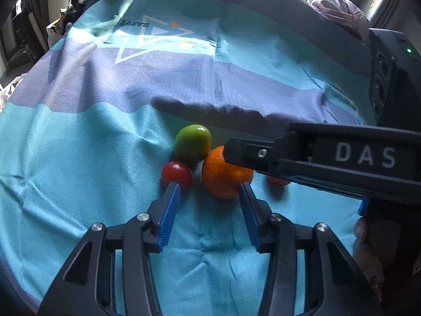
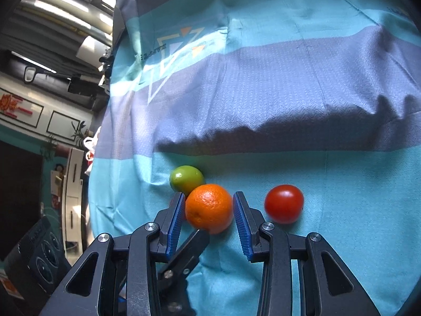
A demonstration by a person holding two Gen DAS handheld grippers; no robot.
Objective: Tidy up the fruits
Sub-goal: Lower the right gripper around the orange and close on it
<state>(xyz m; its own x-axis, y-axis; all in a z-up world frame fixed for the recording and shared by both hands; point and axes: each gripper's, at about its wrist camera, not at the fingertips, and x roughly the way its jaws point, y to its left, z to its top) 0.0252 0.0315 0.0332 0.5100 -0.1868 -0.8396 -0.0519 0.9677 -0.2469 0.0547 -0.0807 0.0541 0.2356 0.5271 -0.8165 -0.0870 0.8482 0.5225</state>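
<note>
The right gripper (image 2: 208, 213) brackets the orange (image 2: 209, 208), pads (image 2: 240, 220) not visibly pressing it. The left gripper (image 1: 209, 192) hangs open and empty just before that orange, one finger (image 1: 169, 208) at a red tomato (image 1: 176, 175). Beyond lies a lime (image 2: 186, 178), a second tomato (image 2: 284, 203) right of the right gripper, all on a teal cloth (image 2: 342, 197).

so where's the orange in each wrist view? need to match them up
Left wrist: orange just below centre, right of the small red fruit, partly under the right gripper's finger.
Right wrist: orange low centre, between the right gripper fingers, no pad contact visible.
Shared landmark: the green fruit touching its upper left.
</note>
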